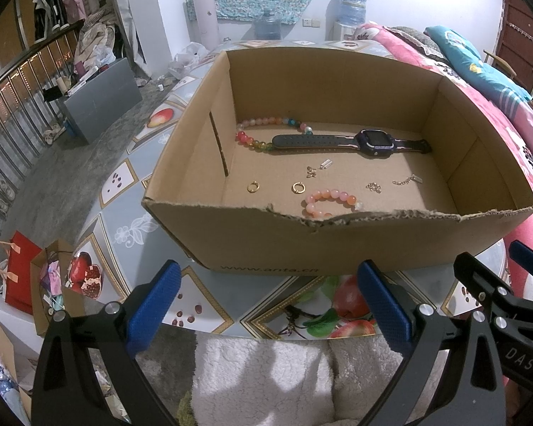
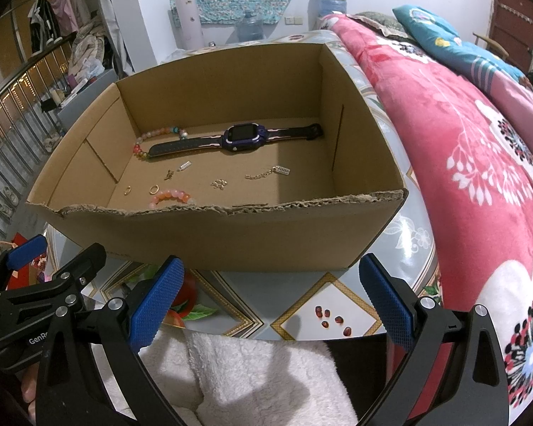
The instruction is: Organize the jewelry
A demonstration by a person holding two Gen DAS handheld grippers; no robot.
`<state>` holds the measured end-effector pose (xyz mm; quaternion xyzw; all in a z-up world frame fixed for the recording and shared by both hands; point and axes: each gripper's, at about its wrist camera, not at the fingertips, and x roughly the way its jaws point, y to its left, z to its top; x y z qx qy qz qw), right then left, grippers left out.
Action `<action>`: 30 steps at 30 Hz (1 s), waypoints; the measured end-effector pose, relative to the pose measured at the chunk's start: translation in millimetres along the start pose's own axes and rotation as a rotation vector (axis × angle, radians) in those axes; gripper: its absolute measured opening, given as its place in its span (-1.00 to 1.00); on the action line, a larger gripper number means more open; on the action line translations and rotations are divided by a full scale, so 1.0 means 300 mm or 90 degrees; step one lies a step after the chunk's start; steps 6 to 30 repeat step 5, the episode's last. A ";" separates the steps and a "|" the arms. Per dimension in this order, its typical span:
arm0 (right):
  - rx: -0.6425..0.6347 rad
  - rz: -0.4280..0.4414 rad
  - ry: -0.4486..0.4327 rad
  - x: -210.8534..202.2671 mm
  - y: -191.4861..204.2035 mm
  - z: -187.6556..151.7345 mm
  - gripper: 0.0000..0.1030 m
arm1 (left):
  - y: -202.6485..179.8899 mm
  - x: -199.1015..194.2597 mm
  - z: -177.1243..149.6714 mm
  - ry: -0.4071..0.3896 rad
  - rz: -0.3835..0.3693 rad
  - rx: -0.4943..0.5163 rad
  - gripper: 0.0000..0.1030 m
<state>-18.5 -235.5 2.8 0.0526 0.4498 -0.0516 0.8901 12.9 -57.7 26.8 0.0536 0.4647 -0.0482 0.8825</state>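
An open cardboard box [image 1: 266, 245] [image 2: 209, 238] stands on the patterned table. Inside lie a dark smartwatch [image 1: 351, 142] [image 2: 238, 136], a multicoloured bead bracelet [image 1: 263, 131] [image 2: 152, 140], a pink bead bracelet [image 1: 328, 200] [image 2: 172, 197], two gold hoop earrings [image 1: 254, 187] [image 1: 298, 187] [image 2: 154, 188], a thin chain [image 1: 407, 180] [image 2: 266, 174] and several small charms [image 1: 373, 187]. My left gripper [image 1: 266, 305] hovers open in front of the box, with nothing between its fingers. My right gripper [image 2: 272, 301] is open too, beside it and equally short of the box.
The table [image 2: 341, 316] has a glossy fruit-print top. A pink floral bedspread [image 2: 479, 163] lies close on the right. White fleece [image 1: 266, 383] covers a lap below both grippers. A railing [image 1: 14, 106], grey box and bags sit on the left.
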 end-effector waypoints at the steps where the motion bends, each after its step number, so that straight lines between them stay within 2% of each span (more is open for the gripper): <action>1: 0.000 0.000 0.000 0.000 0.000 0.000 0.84 | 0.000 0.000 0.000 0.000 0.000 0.000 0.89; 30: 0.000 0.000 0.000 0.000 0.000 0.000 0.84 | 0.000 0.000 0.001 0.000 0.000 0.001 0.89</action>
